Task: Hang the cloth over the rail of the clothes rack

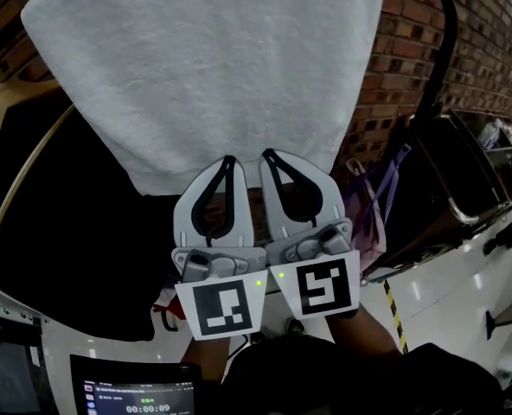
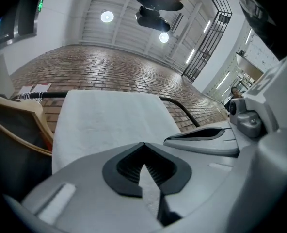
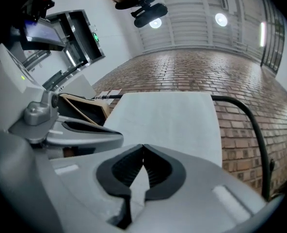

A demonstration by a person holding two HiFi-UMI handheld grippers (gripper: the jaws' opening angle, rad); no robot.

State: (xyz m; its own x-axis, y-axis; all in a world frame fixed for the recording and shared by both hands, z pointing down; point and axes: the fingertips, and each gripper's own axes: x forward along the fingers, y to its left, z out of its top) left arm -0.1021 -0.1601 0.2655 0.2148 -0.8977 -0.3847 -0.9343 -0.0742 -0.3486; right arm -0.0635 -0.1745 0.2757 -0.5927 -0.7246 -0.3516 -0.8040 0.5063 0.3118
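A white cloth (image 1: 213, 67) hangs draped over the black rail (image 1: 444, 50) of the clothes rack, in front of a brick wall. My left gripper (image 1: 228, 159) and right gripper (image 1: 267, 154) sit side by side at its lower edge, each shut on the hem. In the left gripper view the cloth (image 2: 109, 123) runs up from the shut gripper (image 2: 143, 143) to the rail (image 2: 182, 109). The right gripper view shows the same: cloth (image 3: 167, 120) pinched in the gripper (image 3: 143, 145), with the rail (image 3: 245, 110) curving down on the right.
A wooden hanger (image 1: 5, 145) with a black garment (image 1: 74, 249) hangs on the rack to the left of the cloth. A purple bag (image 1: 368, 206) hangs at the right. A small screen (image 1: 135, 396) sits low at the left. The brick wall (image 1: 412, 41) stands close behind.
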